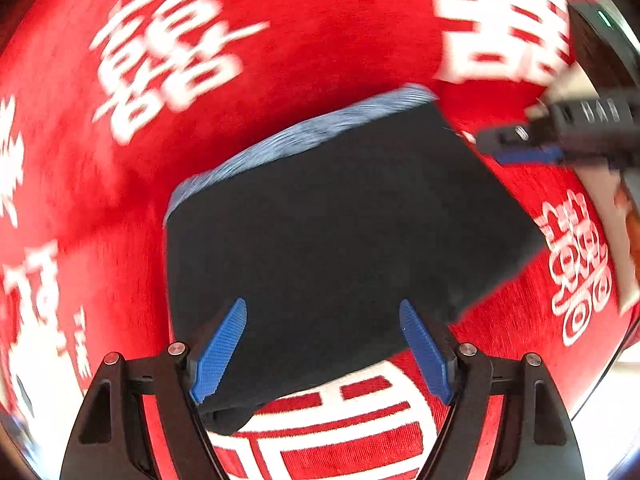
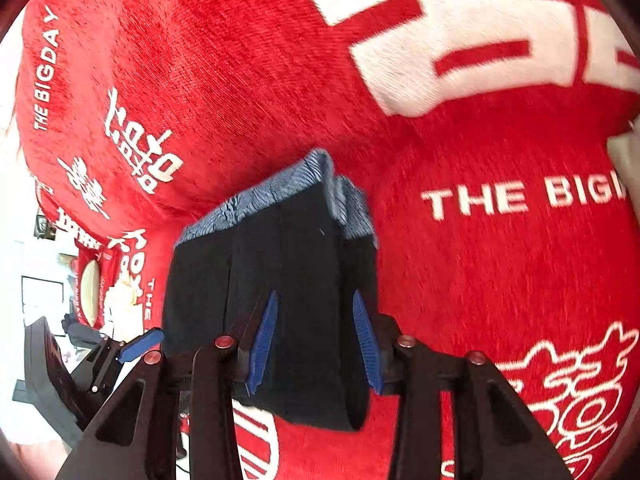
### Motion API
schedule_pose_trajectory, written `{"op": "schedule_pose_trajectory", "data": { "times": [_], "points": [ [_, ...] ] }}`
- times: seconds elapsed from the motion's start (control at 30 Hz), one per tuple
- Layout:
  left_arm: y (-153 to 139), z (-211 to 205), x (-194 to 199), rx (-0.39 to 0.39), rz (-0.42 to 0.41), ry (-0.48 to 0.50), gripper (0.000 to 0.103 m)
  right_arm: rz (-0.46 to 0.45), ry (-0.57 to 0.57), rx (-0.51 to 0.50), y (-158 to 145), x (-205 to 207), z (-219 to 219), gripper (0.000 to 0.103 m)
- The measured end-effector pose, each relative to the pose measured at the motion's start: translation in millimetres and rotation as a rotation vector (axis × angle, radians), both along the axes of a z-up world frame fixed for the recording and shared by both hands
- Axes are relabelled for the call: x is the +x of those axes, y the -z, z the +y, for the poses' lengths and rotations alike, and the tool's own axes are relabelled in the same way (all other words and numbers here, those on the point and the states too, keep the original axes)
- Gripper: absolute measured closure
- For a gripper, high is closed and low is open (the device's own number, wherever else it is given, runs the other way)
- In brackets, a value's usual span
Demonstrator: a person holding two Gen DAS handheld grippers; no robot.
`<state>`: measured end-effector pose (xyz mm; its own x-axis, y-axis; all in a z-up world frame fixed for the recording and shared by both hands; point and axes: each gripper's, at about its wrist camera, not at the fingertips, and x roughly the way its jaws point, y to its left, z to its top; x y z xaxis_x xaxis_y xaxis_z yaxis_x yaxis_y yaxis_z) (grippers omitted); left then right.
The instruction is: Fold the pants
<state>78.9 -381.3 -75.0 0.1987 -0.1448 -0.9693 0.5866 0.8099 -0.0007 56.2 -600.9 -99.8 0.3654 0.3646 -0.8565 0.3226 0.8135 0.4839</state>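
Folded black pants with blue-grey waistband [image 1: 340, 232] lie directly beneath both: left gripper [image 1: 323, 350] spread wide, right gripper [image 2: 316, 344] narrower, neither pinching.

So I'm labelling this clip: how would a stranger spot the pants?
A red cloth with white lettering covers the surface. On it lies one dark, folded rectangle, the pants. A blue-grey ribbed waistband along one edge sets it apart.
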Motion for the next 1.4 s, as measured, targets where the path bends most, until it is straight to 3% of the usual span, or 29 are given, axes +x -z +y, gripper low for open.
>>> {"op": "schedule_pose_trajectory", "data": {
  "times": [0.13, 0.23, 0.37, 0.7, 1.0, 1.4],
  "points": [
    [5.2, 22.6, 19.5, -0.021, 0.054, -0.132, 0.023, 0.086, -0.016, -0.003, 24.4, 19.7, 7.4, 0.06],
    [7.0, 34.7, 24.2, -0.037, 0.073, -0.174, 0.023, 0.095, -0.028, 0.004, 27.0, 17.9, 16.1, 0.082],
    [12.5, 46.1, 26.9, -0.049, 0.117, -0.208, 0.023, 0.073, -0.039, -0.008, 17.1, 4.8, 14.5, 0.091],
    [31.8, 39.1, 30.2, -0.024, 0.137, -0.209, 0.023, 0.105, -0.173, -0.283, 25.6, 5.9, 51.3, 0.086],
    [36.5, 43.5, 35.7, -0.022, 0.144, -0.212, 0.023, 0.137, -0.129, -0.271, 16.9, -13.7, 50.6, 0.081],
    [35.8, 43.1, 33.6, -0.025, 0.129, -0.205, 0.023, 0.144, -0.134, -0.392, 7.7, -39.4, 79.9, 0.069]
  ]
}}
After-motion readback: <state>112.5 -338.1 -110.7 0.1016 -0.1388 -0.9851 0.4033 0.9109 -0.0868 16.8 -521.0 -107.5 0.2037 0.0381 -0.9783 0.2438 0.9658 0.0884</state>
